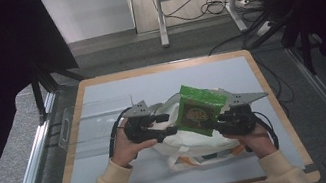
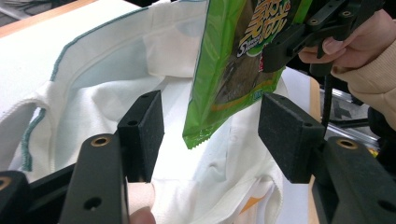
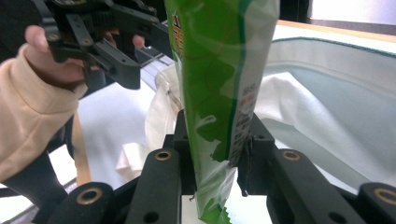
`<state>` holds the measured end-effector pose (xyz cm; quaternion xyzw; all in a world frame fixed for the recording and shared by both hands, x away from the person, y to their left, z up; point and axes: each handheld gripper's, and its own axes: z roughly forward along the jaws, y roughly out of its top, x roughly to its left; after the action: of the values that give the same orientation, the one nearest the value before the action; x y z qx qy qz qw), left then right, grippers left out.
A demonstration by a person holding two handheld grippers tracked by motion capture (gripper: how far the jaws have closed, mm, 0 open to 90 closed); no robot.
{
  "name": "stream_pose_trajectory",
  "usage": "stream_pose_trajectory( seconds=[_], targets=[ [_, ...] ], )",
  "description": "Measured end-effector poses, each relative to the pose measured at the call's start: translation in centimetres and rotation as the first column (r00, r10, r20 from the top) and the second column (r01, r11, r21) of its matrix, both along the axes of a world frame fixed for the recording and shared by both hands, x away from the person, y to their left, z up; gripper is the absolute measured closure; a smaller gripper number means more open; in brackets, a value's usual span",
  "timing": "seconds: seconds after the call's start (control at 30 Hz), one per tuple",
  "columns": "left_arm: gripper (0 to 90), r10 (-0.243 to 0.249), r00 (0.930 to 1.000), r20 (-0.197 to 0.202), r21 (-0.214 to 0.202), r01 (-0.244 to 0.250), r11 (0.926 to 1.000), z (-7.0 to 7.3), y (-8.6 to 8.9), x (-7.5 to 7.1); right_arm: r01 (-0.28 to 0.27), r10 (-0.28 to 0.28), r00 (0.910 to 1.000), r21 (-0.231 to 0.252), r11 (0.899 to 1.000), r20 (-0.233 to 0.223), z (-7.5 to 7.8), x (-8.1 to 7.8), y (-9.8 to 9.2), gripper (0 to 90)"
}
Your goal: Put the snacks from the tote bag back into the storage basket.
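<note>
A green snack packet [image 1: 198, 109] hangs upright over a white cloth bag [image 1: 195, 142] that lies open on the grey mat. My right gripper [image 1: 218, 120] is shut on the packet's side; in the right gripper view the pads [image 3: 250, 140] press on the packet [image 3: 219, 60] low down. My left gripper [image 1: 169, 123] stands open at the packet's left. In the left gripper view its jaws [image 2: 210, 126] are wide apart, with the packet's lower corner [image 2: 201, 130] hanging between them and touching neither pad. The bag's mouth [image 2: 107, 79] gapes behind.
A clear plastic tray [image 1: 95, 121] lies on the mat to the left of the hands. The mat covers a table with a wooden rim [image 1: 161, 67]. Desk legs and cables [image 1: 197, 9] stand on the floor beyond the far edge.
</note>
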<state>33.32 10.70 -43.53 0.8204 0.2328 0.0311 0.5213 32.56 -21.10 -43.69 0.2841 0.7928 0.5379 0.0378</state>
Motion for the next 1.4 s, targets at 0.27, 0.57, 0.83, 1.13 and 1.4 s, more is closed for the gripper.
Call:
stream_pose_trajectory(
  seconds=[0.27,0.57,0.83,1.13,1.4],
  targets=[
    [40.0,0.014,0.9999,0.009,0.013,-0.014,0.9998,0.1,0.2,0.0,-0.001,0.001,1.0000,-0.076,0.997,0.007,-0.2,0.3,0.0,71.7],
    [39.8,0.005,0.9999,0.016,0.042,-0.006,0.9991,0.4,-0.3,-0.2,-0.002,0.004,0.9999,-0.128,0.992,0.010,-0.3,0.6,-0.4,71.7],
    [39.5,0.003,0.9997,0.023,0.054,-0.005,0.9985,0.8,-0.2,-0.1,0.000,0.001,0.9999,-0.155,0.988,0.012,-0.4,0.8,-0.5,71.7],
    [39.3,0.000,0.9992,0.040,0.094,-0.003,0.9956,2.1,0.0,0.3,-0.016,0.021,0.9995,-0.201,0.979,0.022,-0.5,0.7,-0.3,71.6],
    [38.1,-0.046,0.9970,0.061,0.156,0.036,0.9871,4.4,-0.3,1.1,-0.041,0.049,0.9984,-0.254,0.966,0.028,-0.5,0.6,0.0,71.6]
  ],
)
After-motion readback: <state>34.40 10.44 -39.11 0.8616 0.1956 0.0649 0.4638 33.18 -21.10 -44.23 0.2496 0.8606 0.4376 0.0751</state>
